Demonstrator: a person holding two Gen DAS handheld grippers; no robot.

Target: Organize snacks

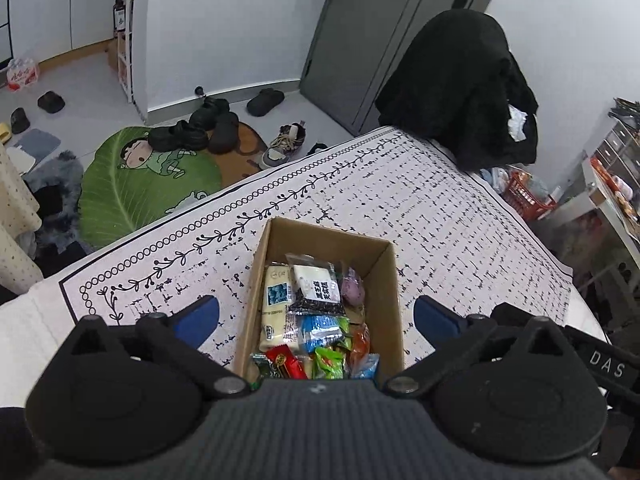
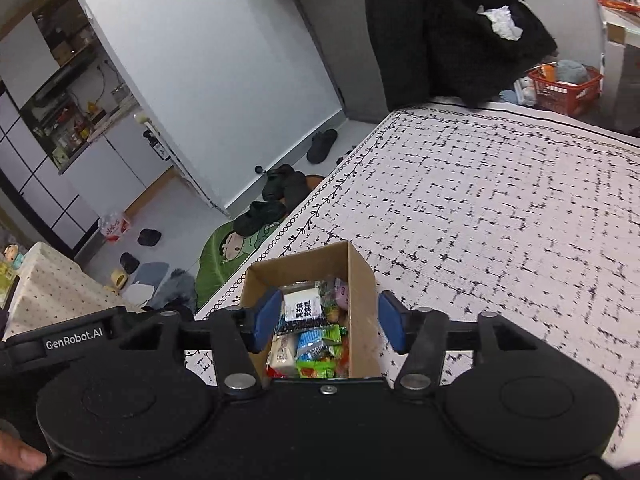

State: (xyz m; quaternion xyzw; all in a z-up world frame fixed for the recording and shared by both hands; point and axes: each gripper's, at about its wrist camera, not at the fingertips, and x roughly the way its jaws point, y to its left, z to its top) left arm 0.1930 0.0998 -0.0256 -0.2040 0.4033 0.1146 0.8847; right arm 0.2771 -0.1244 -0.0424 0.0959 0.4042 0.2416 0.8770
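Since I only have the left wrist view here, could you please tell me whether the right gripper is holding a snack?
Observer: No, the right gripper is open, with nothing between its blue pads.
Operator: Thank you. Where is it pointing?
Observer: At the cardboard box. In its own view the fingers frame the opening and the snacks inside, and the left finger overlaps the box's left wall.
Operator: Is anything of the person visible there?
Observer: Only a fingertip at the lower left edge, beside the gripper body.
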